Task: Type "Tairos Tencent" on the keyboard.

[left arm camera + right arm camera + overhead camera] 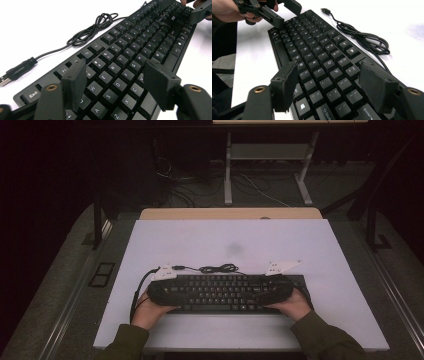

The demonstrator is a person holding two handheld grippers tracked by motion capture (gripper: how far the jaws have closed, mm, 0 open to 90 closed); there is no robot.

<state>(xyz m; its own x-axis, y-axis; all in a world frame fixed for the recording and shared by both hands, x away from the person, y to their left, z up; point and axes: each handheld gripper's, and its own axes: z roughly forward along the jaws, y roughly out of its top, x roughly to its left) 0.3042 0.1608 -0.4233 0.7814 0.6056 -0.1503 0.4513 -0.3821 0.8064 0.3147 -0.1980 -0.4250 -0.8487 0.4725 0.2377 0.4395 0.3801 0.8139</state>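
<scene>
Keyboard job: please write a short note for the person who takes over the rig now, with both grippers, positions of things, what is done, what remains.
Left gripper: open, jaws astride the left end of the black wired keyboard, no pad pressing.
Right gripper: open, jaws astride the right end, nothing held.
The keyboard lies flat near the front edge of the white table top. Its black cable lies coiled behind it, with the USB plug loose on the table, unplugged.
Done: the keyboard rests on the table.
Left: probably a grip at both ends, if it has to be moved.
</scene>
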